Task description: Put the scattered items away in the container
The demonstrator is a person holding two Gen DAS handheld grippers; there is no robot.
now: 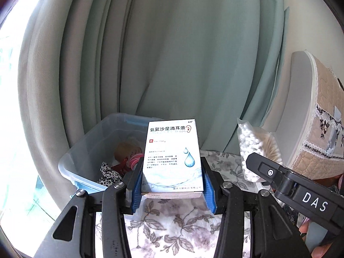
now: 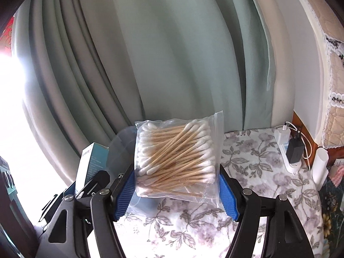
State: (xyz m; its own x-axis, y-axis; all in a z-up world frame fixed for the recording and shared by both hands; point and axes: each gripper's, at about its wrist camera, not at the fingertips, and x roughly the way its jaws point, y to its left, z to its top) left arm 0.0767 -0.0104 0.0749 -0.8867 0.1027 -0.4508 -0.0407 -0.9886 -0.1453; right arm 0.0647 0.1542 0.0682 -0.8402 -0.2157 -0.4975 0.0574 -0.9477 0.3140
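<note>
My left gripper [image 1: 172, 185] is shut on a white and blue ear-drops box [image 1: 172, 157], held upright above the floral cloth, just right of the clear plastic container [image 1: 86, 150]. The container holds hair ties and a patterned cloth item. My right gripper [image 2: 175, 189] is shut on a clear bag of cotton swabs [image 2: 176, 161], held above the cloth. The bag also shows in the left wrist view [image 1: 255, 148], to the right of the box. The box [image 2: 92, 161] and the container rim [image 2: 122, 142] show at the left in the right wrist view.
A floral cloth [image 2: 258, 172] covers the surface. A white power strip with chargers [image 2: 288, 150] lies at the right, beside a white tube [image 2: 320, 167]. Green-grey curtains [image 1: 172, 53] hang behind. A quilted cover [image 1: 322, 124] stands at the right.
</note>
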